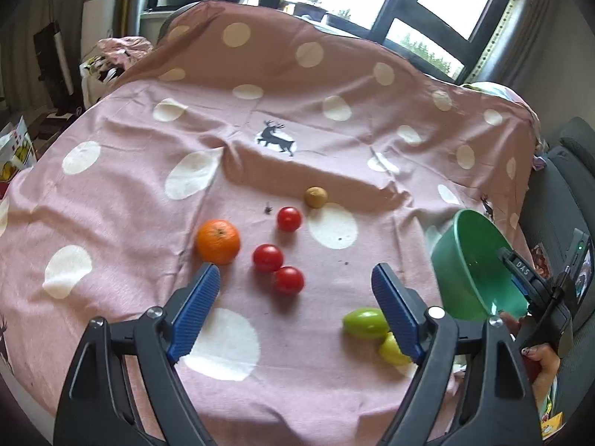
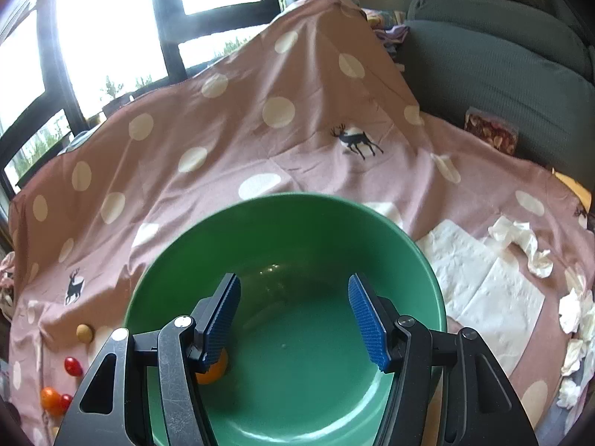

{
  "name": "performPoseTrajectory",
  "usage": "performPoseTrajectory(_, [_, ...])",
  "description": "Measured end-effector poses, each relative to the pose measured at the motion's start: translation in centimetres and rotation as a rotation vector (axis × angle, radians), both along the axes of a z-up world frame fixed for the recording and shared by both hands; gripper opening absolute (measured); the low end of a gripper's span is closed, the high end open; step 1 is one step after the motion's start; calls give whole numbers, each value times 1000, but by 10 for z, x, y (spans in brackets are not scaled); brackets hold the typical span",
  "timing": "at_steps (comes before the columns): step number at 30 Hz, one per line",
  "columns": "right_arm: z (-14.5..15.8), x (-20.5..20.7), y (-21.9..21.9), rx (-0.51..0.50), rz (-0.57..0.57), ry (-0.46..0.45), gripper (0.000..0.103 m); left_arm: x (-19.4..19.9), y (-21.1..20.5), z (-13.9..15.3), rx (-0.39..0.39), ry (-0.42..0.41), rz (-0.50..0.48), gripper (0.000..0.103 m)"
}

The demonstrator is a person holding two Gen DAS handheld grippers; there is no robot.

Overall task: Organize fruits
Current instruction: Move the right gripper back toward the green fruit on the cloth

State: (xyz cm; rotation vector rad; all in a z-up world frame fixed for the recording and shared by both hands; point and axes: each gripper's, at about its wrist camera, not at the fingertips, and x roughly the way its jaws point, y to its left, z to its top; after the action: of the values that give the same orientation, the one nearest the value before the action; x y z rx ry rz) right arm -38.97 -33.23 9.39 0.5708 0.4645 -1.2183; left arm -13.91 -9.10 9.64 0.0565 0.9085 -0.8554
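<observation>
In the left wrist view, an orange [image 1: 218,241], three red tomatoes [image 1: 267,258] [image 1: 289,219] [image 1: 288,280], a small brown fruit [image 1: 316,197] and two green fruits [image 1: 365,323] [image 1: 393,349] lie on the pink spotted cloth [image 1: 260,171]. My left gripper [image 1: 293,278] is open above them, empty. The green bowl [image 1: 472,260] is tilted at the right, held by my right gripper. In the right wrist view the bowl [image 2: 286,297] fills the centre; the right gripper [image 2: 293,297] has its jaws apart over the near rim. A small orange fruit [image 2: 212,371] lies inside the bowl.
White paper sheets [image 2: 483,278] and crumpled tissues [image 2: 520,241] lie on the cloth to the right of the bowl. A grey sofa [image 2: 502,55] stands at the right. Windows run along the back. The cloth drapes up over a raised back.
</observation>
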Motion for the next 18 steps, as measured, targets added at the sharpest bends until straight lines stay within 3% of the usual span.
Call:
performPoseTrajectory(5, [-2, 8, -2, -18, -22, 73, 61, 26, 19, -13, 13, 23, 99, 84])
performPoseTrajectory(11, [3, 6, 9, -65, -90, 150, 61, 38, 31, -20, 7, 52, 119, 84])
performPoseTrajectory(14, [5, 6, 15, -47, -87, 198, 61, 39, 35, -18, 2, 54, 120, 84])
performPoseTrajectory(18, [8, 6, 20, -5, -54, 192, 61, 38, 37, -16, 2, 60, 96, 84])
